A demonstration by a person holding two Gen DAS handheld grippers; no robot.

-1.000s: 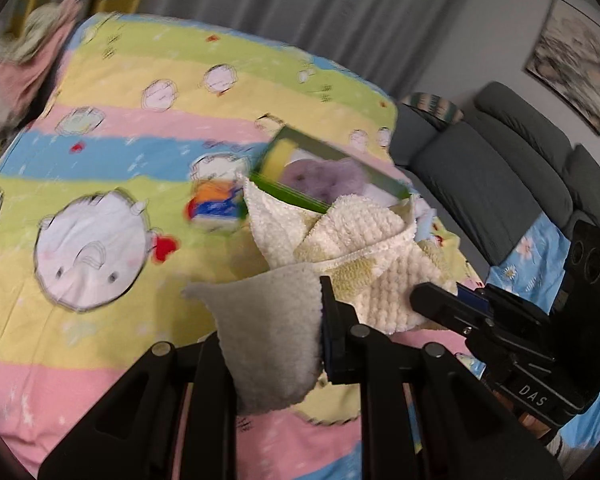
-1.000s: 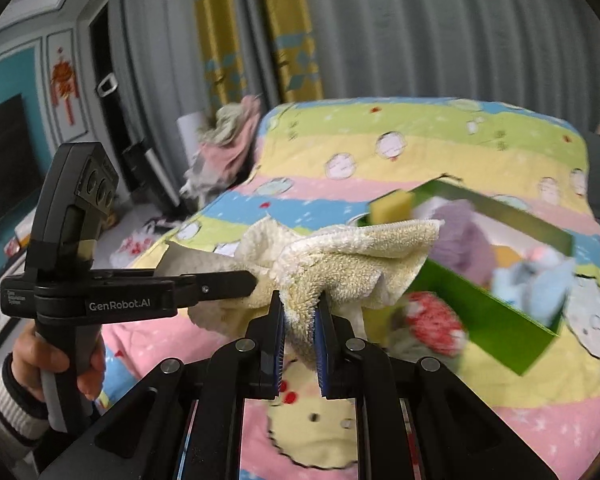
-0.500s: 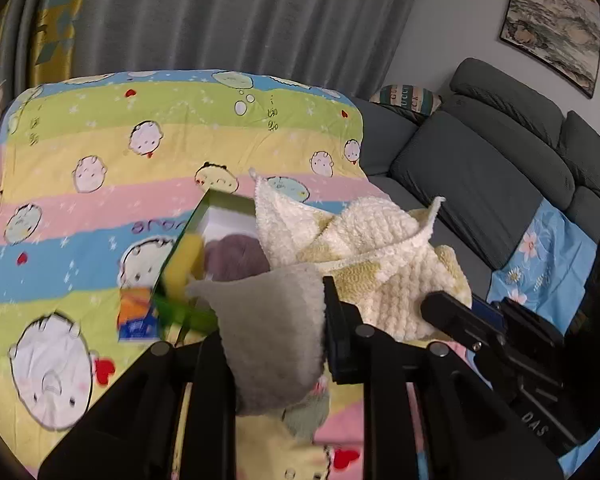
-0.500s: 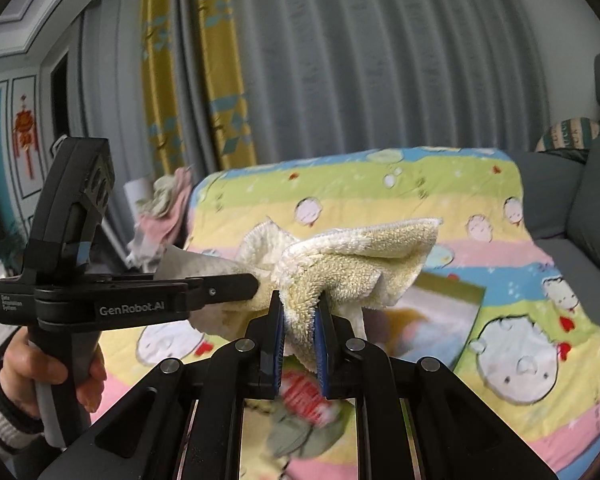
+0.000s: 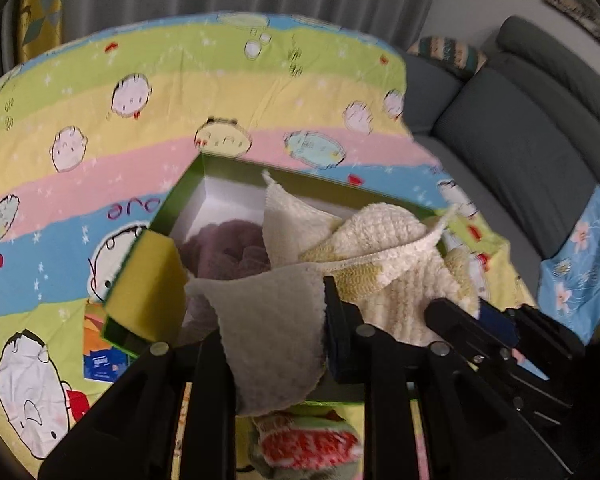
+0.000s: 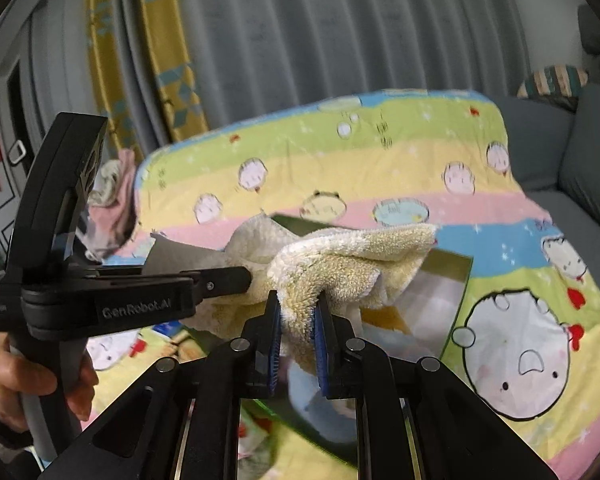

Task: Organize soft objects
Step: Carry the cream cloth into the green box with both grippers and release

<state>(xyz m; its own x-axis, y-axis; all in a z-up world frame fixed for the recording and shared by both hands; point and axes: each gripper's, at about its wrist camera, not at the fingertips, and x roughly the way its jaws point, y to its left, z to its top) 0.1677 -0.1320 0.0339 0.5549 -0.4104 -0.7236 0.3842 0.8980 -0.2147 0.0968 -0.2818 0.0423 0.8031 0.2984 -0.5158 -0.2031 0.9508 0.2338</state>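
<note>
The cream towel (image 5: 384, 248) hangs in the air above the green box (image 5: 168, 208), stretched between the two grippers. The left gripper (image 5: 274, 320) pinches a grey-backed corner of it between narrow jaws at 6 o'clock in the left wrist view, and the right gripper (image 6: 296, 312) clamps a bunched fold of the same towel (image 6: 340, 256) between its blue pads (image 6: 274, 316), just below centre in its own view. From the left wrist view the right gripper (image 5: 492, 324) comes in at 4 o'clock, its tip pressed into the towel.

The green box sits open on the striped cartoon blanket (image 5: 100, 152), with white inner walls. Inside it, at centre left, lies a purple fuzzy cloth (image 5: 228, 252). A yellow sponge (image 5: 148, 280) leans on the box's near-left corner at 8 o'clock. Much of the box's right half is hidden behind the towel. In the right wrist view the box wall (image 6: 456, 292) shows at 3 o'clock under the towel, and something pale blue (image 6: 312, 396) lies below the jaws, too blurred to identify.

A small orange and blue packet (image 5: 100, 344) lies on the blanket just beside the box at 8 o'clock. A red and green soft item (image 5: 308, 444) lies at 6 o'clock. A grey sofa (image 5: 520, 140) stands at 2 o'clock.
</note>
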